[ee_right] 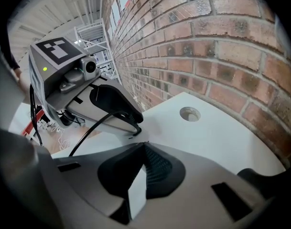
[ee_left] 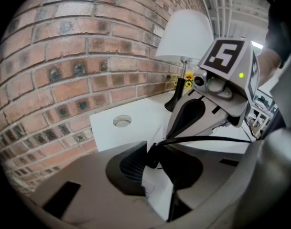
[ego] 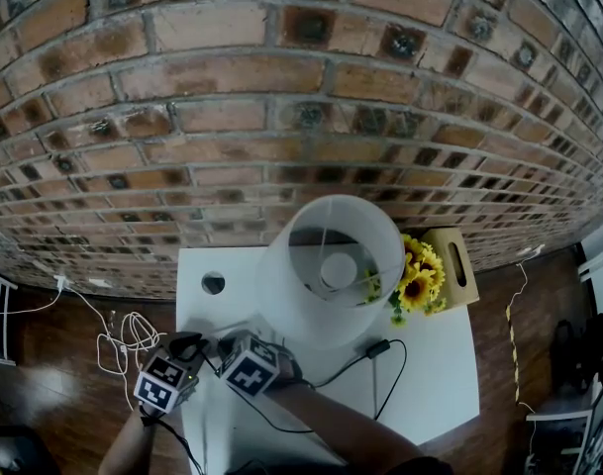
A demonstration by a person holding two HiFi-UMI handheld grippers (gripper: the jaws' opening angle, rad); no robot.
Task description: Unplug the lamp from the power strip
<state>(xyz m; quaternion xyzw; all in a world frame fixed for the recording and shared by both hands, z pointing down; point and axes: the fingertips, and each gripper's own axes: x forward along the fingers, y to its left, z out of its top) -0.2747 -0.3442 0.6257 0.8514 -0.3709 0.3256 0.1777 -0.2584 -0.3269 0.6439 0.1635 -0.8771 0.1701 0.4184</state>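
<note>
The lamp (ego: 331, 265) with its white shade stands at the back of the white table (ego: 430, 374). Its black cord (ego: 341, 369) runs past an inline switch (ego: 377, 347) towards the front left corner, where both grippers meet. My left gripper (ee_left: 153, 159) is shut on the black plug (ee_left: 153, 155), and the cord (ee_left: 207, 139) leads off to the right from its jaws. My right gripper (ee_right: 140, 182) is shut on the white power strip (ee_right: 136, 194). In the head view the left gripper (ego: 189, 347) and the right gripper (ego: 227, 346) point at each other, tips nearly touching.
A brick wall (ego: 281, 117) runs behind the table. Sunflowers (ego: 420, 275) and a wooden box (ego: 454, 265) sit beside the lamp at the back right. A round cable hole (ego: 213, 283) lies near the back left. White cables (ego: 123, 344) lie on the wooden floor to the left.
</note>
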